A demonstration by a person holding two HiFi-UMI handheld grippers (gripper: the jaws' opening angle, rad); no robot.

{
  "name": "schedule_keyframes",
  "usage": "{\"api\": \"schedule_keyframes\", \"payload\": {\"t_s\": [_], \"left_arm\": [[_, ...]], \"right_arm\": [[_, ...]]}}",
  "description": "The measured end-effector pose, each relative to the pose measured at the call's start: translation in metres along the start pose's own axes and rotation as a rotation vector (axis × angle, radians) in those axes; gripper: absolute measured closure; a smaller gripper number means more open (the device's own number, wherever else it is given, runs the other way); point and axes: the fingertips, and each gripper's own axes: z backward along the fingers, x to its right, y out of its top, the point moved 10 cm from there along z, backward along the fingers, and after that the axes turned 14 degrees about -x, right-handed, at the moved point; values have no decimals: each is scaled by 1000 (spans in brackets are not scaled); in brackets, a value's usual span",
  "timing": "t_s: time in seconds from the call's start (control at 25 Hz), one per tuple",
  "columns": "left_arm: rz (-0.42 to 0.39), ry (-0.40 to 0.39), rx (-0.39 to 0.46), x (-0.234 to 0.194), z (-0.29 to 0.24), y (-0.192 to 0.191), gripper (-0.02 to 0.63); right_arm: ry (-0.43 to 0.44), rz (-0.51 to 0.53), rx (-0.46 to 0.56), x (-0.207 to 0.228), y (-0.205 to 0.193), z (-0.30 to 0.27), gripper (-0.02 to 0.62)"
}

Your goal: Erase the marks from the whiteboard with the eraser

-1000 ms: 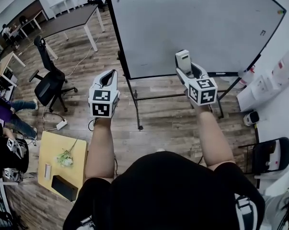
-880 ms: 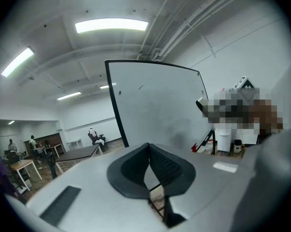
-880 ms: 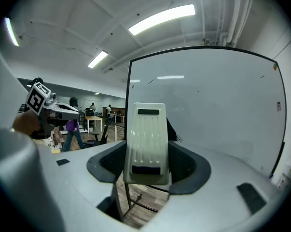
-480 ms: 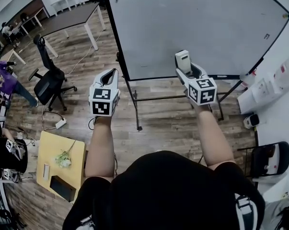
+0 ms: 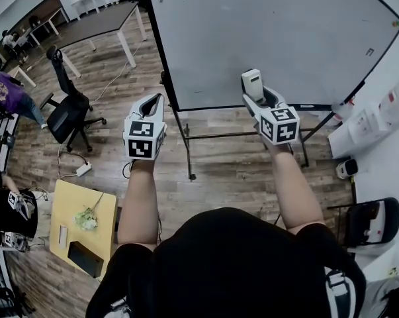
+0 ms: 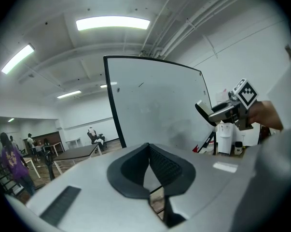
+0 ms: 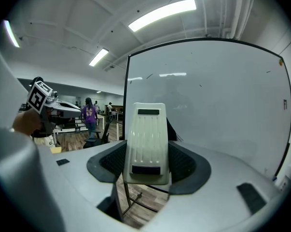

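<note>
The white eraser (image 5: 253, 83) stands upright, clamped in the right tongs (image 5: 255, 97) in front of the whiteboard (image 5: 272, 38), low on it, while the left tongs (image 5: 153, 106), beside the board's left edge, are clenched on nothing.

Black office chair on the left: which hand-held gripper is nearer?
Left. The left hand-held gripper is just right of the office chair; the right hand-held gripper is farther right.
</note>
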Motion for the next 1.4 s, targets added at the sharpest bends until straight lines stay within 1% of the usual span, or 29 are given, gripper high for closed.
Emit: {"api": "schedule_keyframes", "payload": {"t_s": [0.64, 1.08, 1.24, 1.4], "left_arm": [[-14, -6, -25, 20, -12, 5, 595], [-14, 38, -23, 25, -34, 25, 595], [-46, 71, -35, 29, -45, 32, 594], [-33, 71, -40, 30, -56, 32, 595]], "right_arm": [[21, 18, 4, 12, 3, -4, 344], [44, 46, 13, 44, 14, -26, 344], [52, 56, 18, 54, 17, -34, 344], [62, 60, 21, 64, 16, -43, 344]]}}
